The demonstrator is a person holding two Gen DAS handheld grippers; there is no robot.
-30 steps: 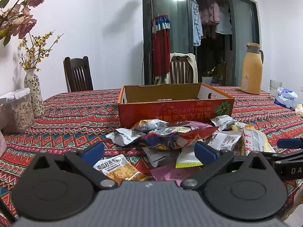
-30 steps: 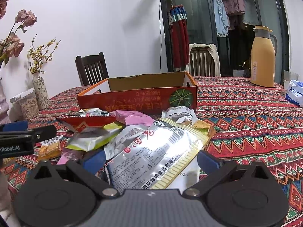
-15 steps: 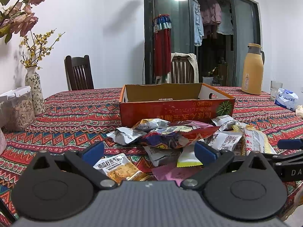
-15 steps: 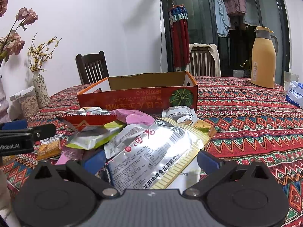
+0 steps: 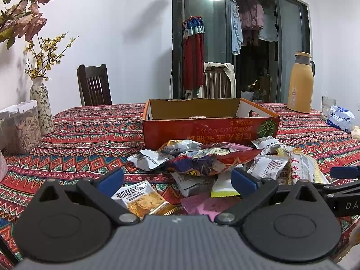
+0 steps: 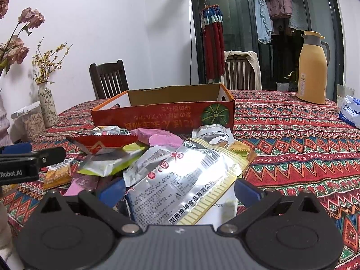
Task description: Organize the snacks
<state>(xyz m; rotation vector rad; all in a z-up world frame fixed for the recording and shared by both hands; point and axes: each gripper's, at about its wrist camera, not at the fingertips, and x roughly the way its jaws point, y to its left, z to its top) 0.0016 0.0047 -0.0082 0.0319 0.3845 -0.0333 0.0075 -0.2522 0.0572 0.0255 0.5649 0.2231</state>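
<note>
Almost nothing has moved since the earlier frames: both claws sit where they were, with only slight camera drift. Left gripper [image 5: 177, 181] is spread wide with nothing between its blue pads, hovering over the small orange-and-white pumpkin snack packet [image 5: 140, 199] near the front edge of the red patterned tablecloth [image 5: 85, 141]. Right gripper [image 6: 178, 190] is also released, straddling the large silver foil snack bag [image 6: 180, 184] (not pinching it). The pile of mixed snack packets [image 5: 213, 159] lies just in front of the open red cardboard box [image 5: 210, 130], mid-table.
</note>
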